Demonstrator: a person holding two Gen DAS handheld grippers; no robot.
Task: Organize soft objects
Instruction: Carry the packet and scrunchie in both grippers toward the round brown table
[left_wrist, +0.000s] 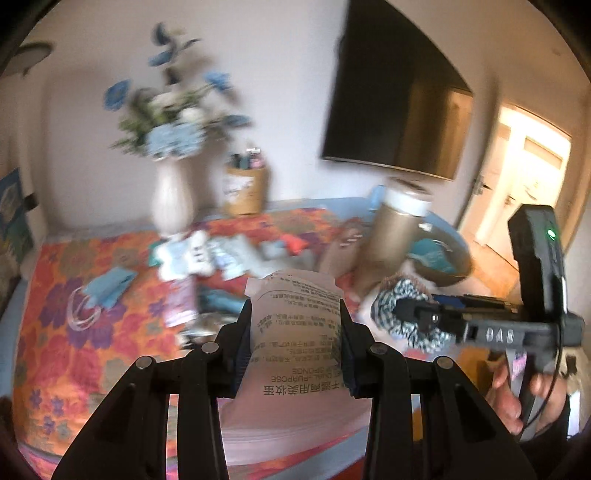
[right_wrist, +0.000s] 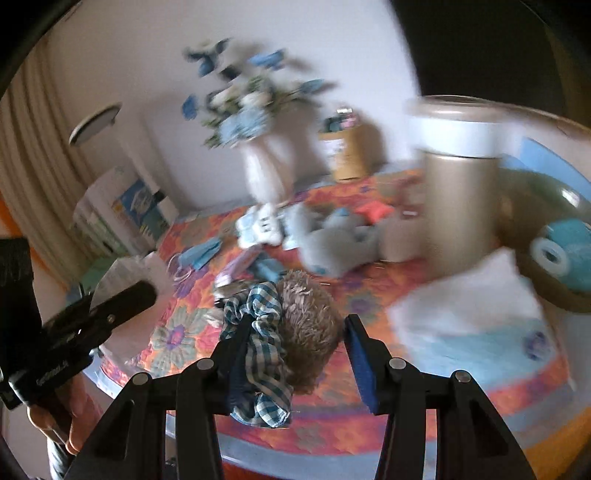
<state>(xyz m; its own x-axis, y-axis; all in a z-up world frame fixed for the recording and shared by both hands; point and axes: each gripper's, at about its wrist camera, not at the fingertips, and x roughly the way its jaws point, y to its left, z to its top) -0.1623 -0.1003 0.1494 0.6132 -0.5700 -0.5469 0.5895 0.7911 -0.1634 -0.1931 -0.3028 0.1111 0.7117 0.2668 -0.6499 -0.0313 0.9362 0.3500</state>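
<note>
Left wrist view: the left claw is clamped on a flat, papery packet printed with dark text, its crimped top edge standing up between the two black fingers. Below lies a table covered in a bright orange floral cloth with a pale blue border. Toward the far edge stand a ribbed cream vase of blue and white flowers and a tan cardboard tub of small items; a smooth gold cylinder with a white band rises near the right edge. A blue face mask with white loops lies toward the left edge, and a blurred heap of pale soft things sits mid-table. On the right, the right claw shows side-on, with checked cloth bunched at its tip and a hand on its handle. A dark flat screen hangs on the wall.

Right wrist view: the right claw has its fingers closed on a bundle of teal-and-white checked fabric and shaggy brown fur, held above the near edge of the table. Only here do a grey plush piece, a folded white and pale blue cloth toward the right edge, and a dark bowl holding something teal show clearly. The left claw appears at the far left, packet in its grip.
</note>
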